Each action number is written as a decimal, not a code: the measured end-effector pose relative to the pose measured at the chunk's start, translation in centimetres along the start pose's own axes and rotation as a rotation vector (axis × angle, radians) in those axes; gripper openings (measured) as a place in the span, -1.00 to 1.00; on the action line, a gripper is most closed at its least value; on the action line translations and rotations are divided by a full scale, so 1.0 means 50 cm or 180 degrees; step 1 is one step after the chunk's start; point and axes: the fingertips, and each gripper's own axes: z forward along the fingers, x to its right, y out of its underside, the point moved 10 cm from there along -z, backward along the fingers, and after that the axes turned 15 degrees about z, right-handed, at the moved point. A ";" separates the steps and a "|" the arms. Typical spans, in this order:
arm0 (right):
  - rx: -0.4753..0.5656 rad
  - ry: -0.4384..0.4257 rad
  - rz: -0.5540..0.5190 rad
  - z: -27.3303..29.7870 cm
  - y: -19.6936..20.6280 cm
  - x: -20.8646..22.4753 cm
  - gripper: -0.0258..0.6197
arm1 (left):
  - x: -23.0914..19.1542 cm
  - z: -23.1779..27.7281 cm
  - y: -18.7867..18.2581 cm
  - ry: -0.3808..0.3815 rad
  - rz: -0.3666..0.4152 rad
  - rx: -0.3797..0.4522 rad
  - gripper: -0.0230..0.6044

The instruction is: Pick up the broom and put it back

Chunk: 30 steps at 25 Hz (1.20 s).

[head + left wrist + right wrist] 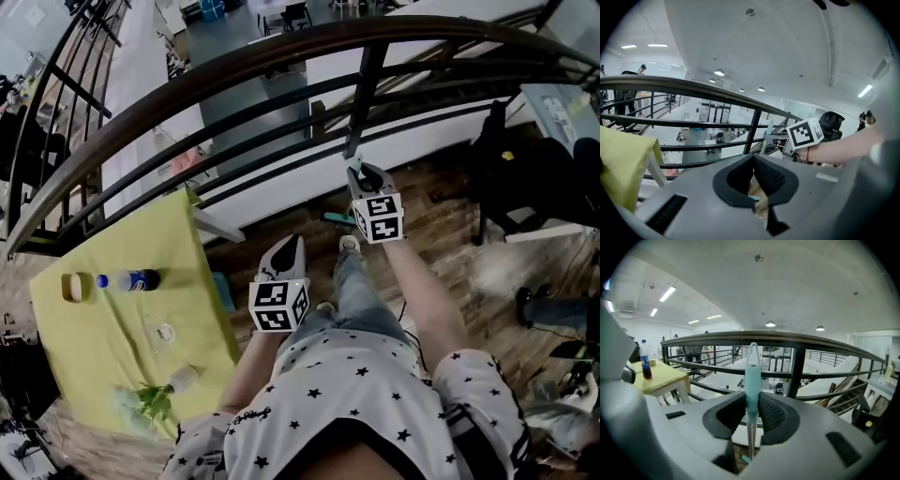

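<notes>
The broom (752, 376) has a teal grip over a thin metal shaft and stands upright between my right gripper's pads. My right gripper (752, 404) is shut on the teal grip, and the handle's tip reaches up in front of the railing. In the head view my right gripper (362, 172) is held up close to the black railing (281, 56), with its marker cube (379, 217) behind it. My left gripper (292, 241) hangs lower and to the left. In its own view my left gripper (753, 161) has its pads meeting at the tips, with nothing between them.
A yellow-green table (112, 328) stands at the left, bearing a cola bottle (131, 279), a tape roll (73, 286) and a bottle with green sprigs (157, 396). A black chair (511, 159) stands on the wooden floor at the right. Beyond the railing is a drop to a lower floor.
</notes>
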 end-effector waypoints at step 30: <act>-0.0186 -0.0232 -0.0105 0.051 -0.100 0.387 -0.68 | 0.171 0.354 -0.179 -0.0243 -0.0116 0.0099 -0.89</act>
